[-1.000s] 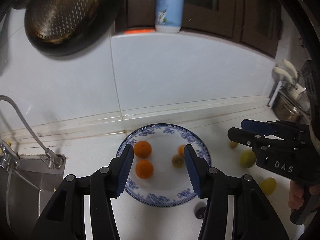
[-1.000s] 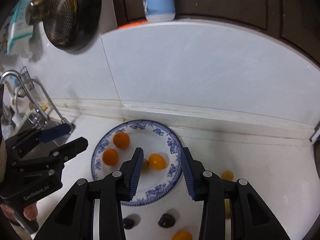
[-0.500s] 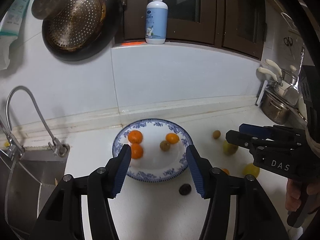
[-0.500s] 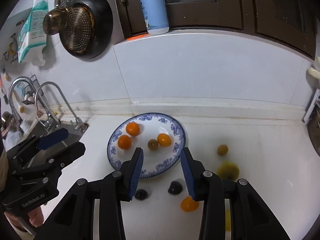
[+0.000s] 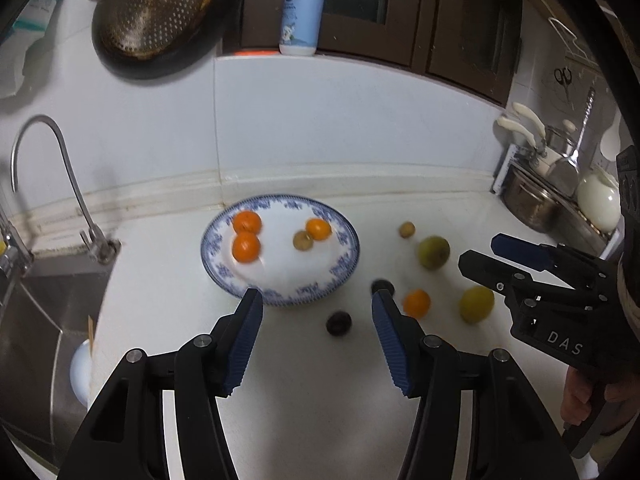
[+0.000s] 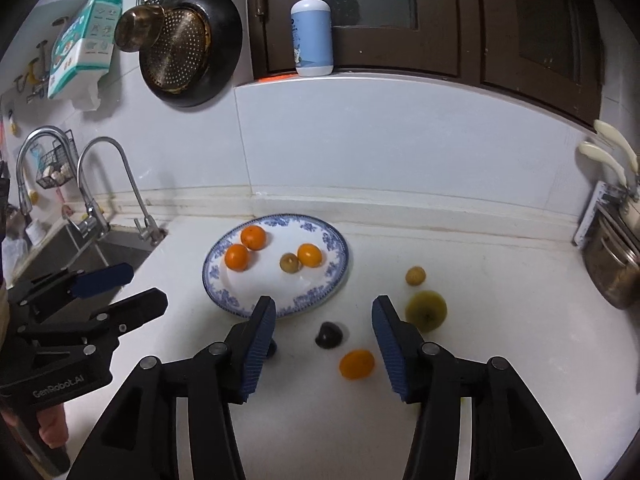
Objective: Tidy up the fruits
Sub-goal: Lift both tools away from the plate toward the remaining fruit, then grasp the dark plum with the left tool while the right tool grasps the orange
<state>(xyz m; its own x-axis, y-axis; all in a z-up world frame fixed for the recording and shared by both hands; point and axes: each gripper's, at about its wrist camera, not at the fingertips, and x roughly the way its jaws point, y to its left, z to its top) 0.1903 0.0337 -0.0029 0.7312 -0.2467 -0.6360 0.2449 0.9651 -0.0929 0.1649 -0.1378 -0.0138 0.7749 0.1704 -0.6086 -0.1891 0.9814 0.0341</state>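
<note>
Four fruits lie on the blue-rimmed plate (image 6: 338, 276) that we see near the back of the white desk (image 6: 500, 320): two oranges (image 6: 253, 237) touching each other at its 10 o'clock side, and a third orange (image 6: 309, 255) just past centre with a small brownish fruit (image 6: 290, 262) touching it at its 9 o'clock.

Off the plate, at its 3 to 5 o'clock, more fruit is scattered on the desk. In the right wrist view we see a small tan fruit (image 6: 415, 275), a larger green fruit (image 6: 426, 311) just below it, a loose orange (image 6: 357, 364) nearer the camera, and a dark fruit (image 6: 329, 335) between that orange and the plate's edge. The left wrist view adds a yellow-green fruit (image 5: 476, 304) at 3 o'clock of the loose orange, and a second dark fruit (image 5: 339, 322).

Our left tool (image 5: 316, 340) hovers with its jaws spread and nothing between the pads, framing the plate's near rim. Our right tool (image 6: 323, 340) has just been opening; its jaws also stand apart and pinch nothing, the dark fruit on the desk showing between them.

At 9 o'clock of the plate, a curved faucet (image 6: 120, 184) stands over the sink (image 6: 92, 248).
</note>
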